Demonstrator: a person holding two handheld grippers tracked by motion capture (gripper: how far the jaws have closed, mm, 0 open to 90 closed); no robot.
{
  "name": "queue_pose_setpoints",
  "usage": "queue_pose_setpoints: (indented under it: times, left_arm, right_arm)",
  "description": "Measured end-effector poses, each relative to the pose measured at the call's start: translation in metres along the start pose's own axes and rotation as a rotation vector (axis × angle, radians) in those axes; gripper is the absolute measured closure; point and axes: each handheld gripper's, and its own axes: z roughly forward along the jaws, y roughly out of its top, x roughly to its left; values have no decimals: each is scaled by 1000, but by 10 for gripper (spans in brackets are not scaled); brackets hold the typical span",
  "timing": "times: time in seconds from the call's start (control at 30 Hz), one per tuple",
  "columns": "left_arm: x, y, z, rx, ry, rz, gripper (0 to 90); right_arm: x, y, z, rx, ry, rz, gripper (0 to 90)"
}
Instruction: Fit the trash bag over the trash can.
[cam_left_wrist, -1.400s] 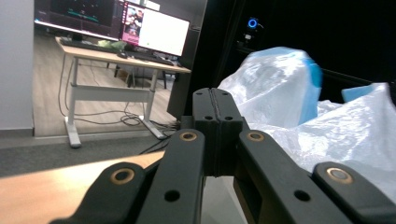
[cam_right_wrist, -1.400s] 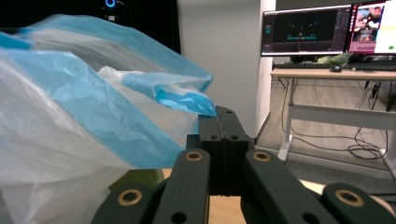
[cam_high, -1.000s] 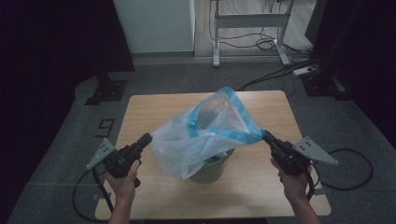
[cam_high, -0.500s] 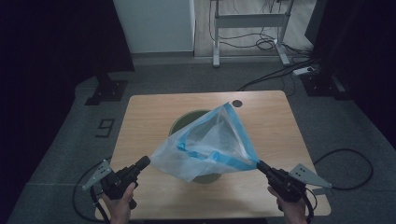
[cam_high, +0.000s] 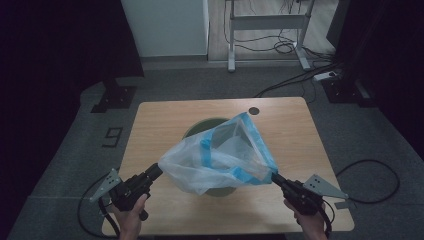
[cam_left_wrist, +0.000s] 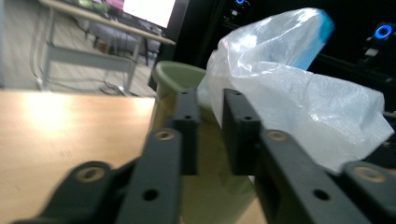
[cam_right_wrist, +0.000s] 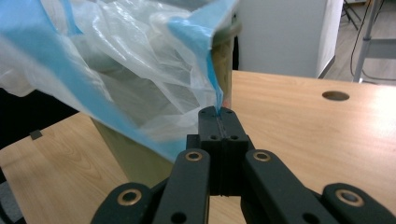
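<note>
At the lower left of the high view, a person's hand holds the left tongs (cam_high: 154, 172), aimed up and right at the near-left corner of a translucent white plastic bag with a blue band along its rim (cam_high: 220, 159). In the left gripper view these tongs (cam_left_wrist: 211, 112) stand slightly apart: their jaws have just been opening, a narrow gap shows between them, and the bag's white film (cam_left_wrist: 299, 102) lies just beyond the tips, not pinched.

The bag sits at the centre of the frame, spread wide above a round olive-green plastic bin (cam_high: 202, 128) that stands in the middle of the light wooden desk (cam_high: 160, 120). Its mouth gapes upward, the blue band running around the opening and peaking toward the far side.

At the lower right, the other hand holds the right tongs (cam_high: 275, 177) against the bag's right corner. The right gripper view shows them (cam_right_wrist: 219, 114) clamped tight on a twisted strip of the blue rim (cam_right_wrist: 196, 42), the film (cam_right_wrist: 140, 79) draped against the green bin (cam_right_wrist: 224, 56) behind. A small round hole (cam_right_wrist: 335, 95) marks the desk at upper right.
</note>
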Motion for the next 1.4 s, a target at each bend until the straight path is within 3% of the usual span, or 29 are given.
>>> queue_pose_setpoints:
  times: [0.33, 0.47, 0.53, 0.67, 0.77, 0.87, 0.93, 1.03, 1.1, 1.13, 1.2, 1.4]
  left_arm:
    - [-13, 40, 2, 0, 30, 111, 522]
    - [-17, 54, 8, 16, 5, 127, 472]
    - [-18, 60, 13, 35, -37, 116, 457]
    - [-23, 69, 30, 82, -73, 149, 423]
    - [-27, 75, 46, 149, -112, 165, 389]
    - [-33, 79, 61, 208, -99, 215, 396]
    - [-37, 79, 71, 258, -74, 245, 462]
    - [-43, 75, 81, 320, -20, 290, 637]
    - [-42, 72, 84, 333, -12, 274, 750]
    - [-41, 71, 84, 327, -10, 257, 829]
    - [-37, 70, 81, 294, -8, 228, 887]
    - [-22, 66, 61, 131, -6, 132, 896]
  right_arm:
    - [1, 12, -2, -9, -18, -33, 894]
    - [-1, 15, -3, -15, -25, -32, 894]
    - [-2, 17, -4, -18, -26, -33, 894]
    - [-1, 20, -4, -25, -27, -34, 894]
    - [-1, 22, -4, -28, -24, -36, 894]
    - [0, 24, -3, -30, -22, -39, 894]
    - [1, 25, -4, -33, -22, -44, 894]
    - [1, 26, -4, -36, -22, -43, 894]
    - [1, 25, -4, -35, -23, -44, 894]
    - [1, 25, -5, -35, -25, -43, 894]
    - [0, 25, -6, -36, -29, -40, 894]
    - [-4, 23, -8, -38, -48, -34, 894]
